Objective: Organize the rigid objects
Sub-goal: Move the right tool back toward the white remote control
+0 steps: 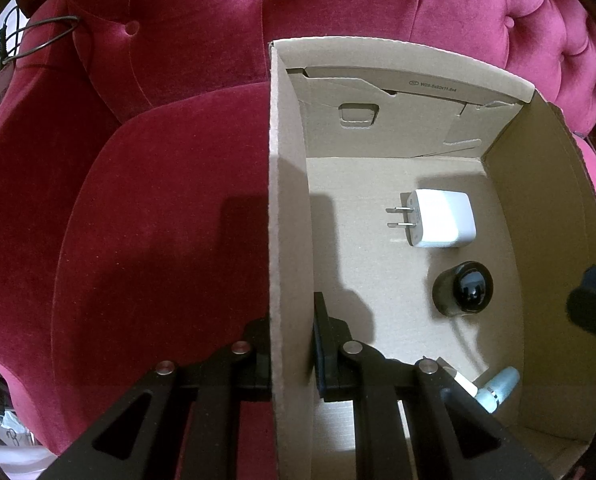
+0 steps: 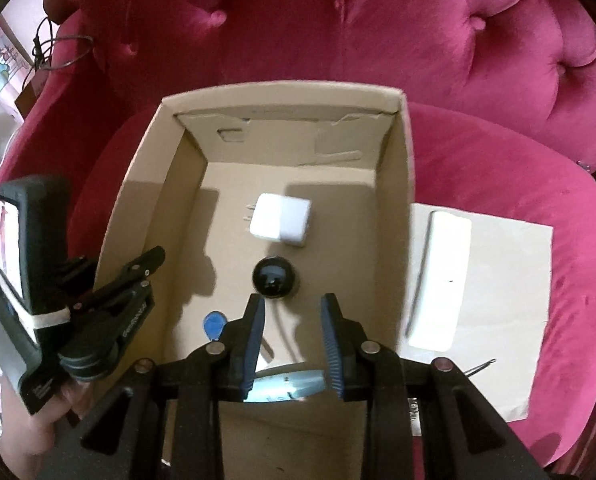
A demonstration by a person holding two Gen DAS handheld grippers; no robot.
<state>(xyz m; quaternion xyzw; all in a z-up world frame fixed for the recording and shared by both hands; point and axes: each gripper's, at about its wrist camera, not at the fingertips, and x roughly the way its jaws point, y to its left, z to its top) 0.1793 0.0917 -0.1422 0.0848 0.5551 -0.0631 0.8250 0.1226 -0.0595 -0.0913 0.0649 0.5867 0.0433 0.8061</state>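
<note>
An open cardboard box (image 1: 289,160) (image 2: 402,152) sits on a red velvet armchair. Inside lie a white plug adapter (image 1: 442,218) (image 2: 281,220), a black round camera (image 1: 464,288) (image 2: 273,278) with a white cable, and a pale blue device (image 1: 498,388) (image 2: 285,388). My left gripper (image 1: 291,356) is shut on the box's left wall, one finger inside and one outside. It also shows in the right wrist view (image 2: 145,268). My right gripper (image 2: 293,344) is open above the pale blue device at the box's near end.
A white flat box (image 2: 442,276) lies on a cardboard sheet (image 2: 510,320) to the right of the box on the seat. A thin wire piece (image 2: 480,366) lies near it. A dark cable (image 1: 37,36) hangs over the left armrest. The tufted backrest (image 2: 418,32) rises behind.
</note>
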